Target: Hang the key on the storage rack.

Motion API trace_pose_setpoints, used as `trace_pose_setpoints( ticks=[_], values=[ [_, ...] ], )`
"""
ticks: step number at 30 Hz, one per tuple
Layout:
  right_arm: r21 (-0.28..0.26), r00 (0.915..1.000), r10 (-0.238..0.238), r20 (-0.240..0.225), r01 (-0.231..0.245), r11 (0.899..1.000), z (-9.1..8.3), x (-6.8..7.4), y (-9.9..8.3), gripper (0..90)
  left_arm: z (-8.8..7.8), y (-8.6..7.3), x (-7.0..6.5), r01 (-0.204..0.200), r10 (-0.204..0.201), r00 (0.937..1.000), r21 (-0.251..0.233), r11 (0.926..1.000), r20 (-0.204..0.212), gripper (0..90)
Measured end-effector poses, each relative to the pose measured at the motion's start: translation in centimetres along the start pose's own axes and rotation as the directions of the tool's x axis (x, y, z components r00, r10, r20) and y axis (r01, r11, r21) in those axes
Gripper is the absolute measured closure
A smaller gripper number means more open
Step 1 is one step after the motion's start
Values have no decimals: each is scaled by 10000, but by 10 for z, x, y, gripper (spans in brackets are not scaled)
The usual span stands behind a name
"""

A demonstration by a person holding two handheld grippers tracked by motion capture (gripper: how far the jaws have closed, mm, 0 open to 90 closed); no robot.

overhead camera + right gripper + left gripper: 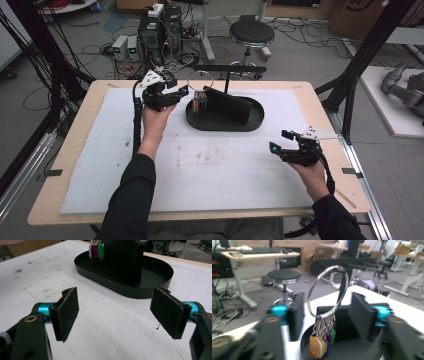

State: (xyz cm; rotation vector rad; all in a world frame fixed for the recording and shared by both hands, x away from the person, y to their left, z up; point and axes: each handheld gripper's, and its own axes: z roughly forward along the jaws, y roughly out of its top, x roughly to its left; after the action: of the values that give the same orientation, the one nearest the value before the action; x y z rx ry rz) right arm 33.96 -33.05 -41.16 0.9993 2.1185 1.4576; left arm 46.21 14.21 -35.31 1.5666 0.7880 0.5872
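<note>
The left hand-held gripper (pixel 325 315), its jaws spread apart with nothing pressed between the pads, frames a large metal key ring (pixel 328 291) that stands upright at the left end of a black oval tray (pixel 255 121) on the table (pixel 320 105), coloured plastic key tags (pixel 322 343) hanging from its lower arc beside a dark block (pixel 227 105). The right hand-held gripper (pixel 120 312) waits open over the white mat (pixel 200 165), well apart from the tray. Thin, stiff and likely slippery, the light ring looks best pinched across its bare upper wire, since the loose tags would swing and slide.
</note>
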Motion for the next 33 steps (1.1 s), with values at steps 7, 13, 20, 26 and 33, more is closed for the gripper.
trace_pose_setpoints(
  ticks=[7,13,20,26,33],
  values=[
    [-68,10000,-62,76,62,10000,-1,1,0,233,-34,-3,-16,-644,643,9979,-73,9979,-115,345],
    [-138,9998,10,178,-7,9999,-3,0,0,234,-65,-14,-28,-815,813,9966,205,9965,89,303],
    [-188,9994,19,345,-12,9998,-4,-4,0,234,-105,-38,-42,-768,754,9968,575,9954,257,287],
    [-137,9991,62,418,-56,9999,-4,-3,0,233,-130,-65,-51,-825,833,9965,1060,9909,-32,285],
    [-81,9989,28,474,-24,10000,-4,-4,-1,233,-145,-87,-48,-902,950,9951,1442,9854,-272,276]
  ],
)
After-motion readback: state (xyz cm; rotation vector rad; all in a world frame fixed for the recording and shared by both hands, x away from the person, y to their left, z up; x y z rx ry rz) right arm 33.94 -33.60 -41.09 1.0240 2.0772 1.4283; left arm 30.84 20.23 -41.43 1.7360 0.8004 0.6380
